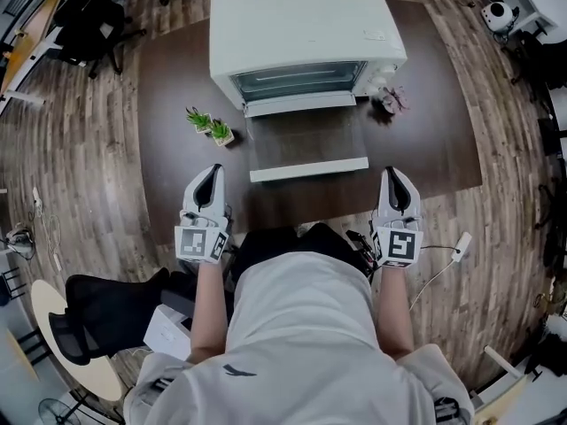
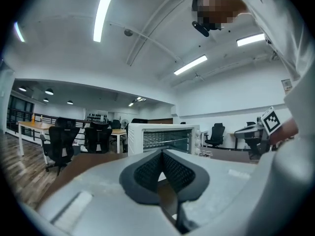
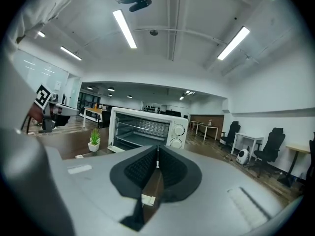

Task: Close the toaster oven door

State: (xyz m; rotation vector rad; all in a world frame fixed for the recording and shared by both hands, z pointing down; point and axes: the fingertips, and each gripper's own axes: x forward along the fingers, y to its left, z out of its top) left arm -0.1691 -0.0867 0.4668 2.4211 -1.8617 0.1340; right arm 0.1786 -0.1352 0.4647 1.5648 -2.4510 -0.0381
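The white toaster oven (image 1: 301, 25) stands at the back of a dark brown table (image 1: 434, 140). Its glass door (image 1: 306, 144) hangs fully open, lying flat toward me with its white handle edge (image 1: 308, 169) nearest. My left gripper (image 1: 213, 170) rests at the table's near edge, left of the door, shut with nothing in it. On the other side, the right gripper (image 1: 395, 172) sits to the right of the door, its pads together and nothing held. The oven (image 2: 165, 137) lies straight ahead of the left gripper (image 2: 162, 151). The right gripper (image 3: 157, 147) faces the open oven (image 3: 147, 134).
Two small potted plants (image 1: 210, 127) stand left of the door, one potted plant (image 3: 94, 140) showing in the right gripper view. A small dried sprig (image 1: 388, 100) lies by the oven's right side. A black office chair (image 1: 97, 312) is at my left, a white plug with cable (image 1: 461, 246) on the floor at my right.
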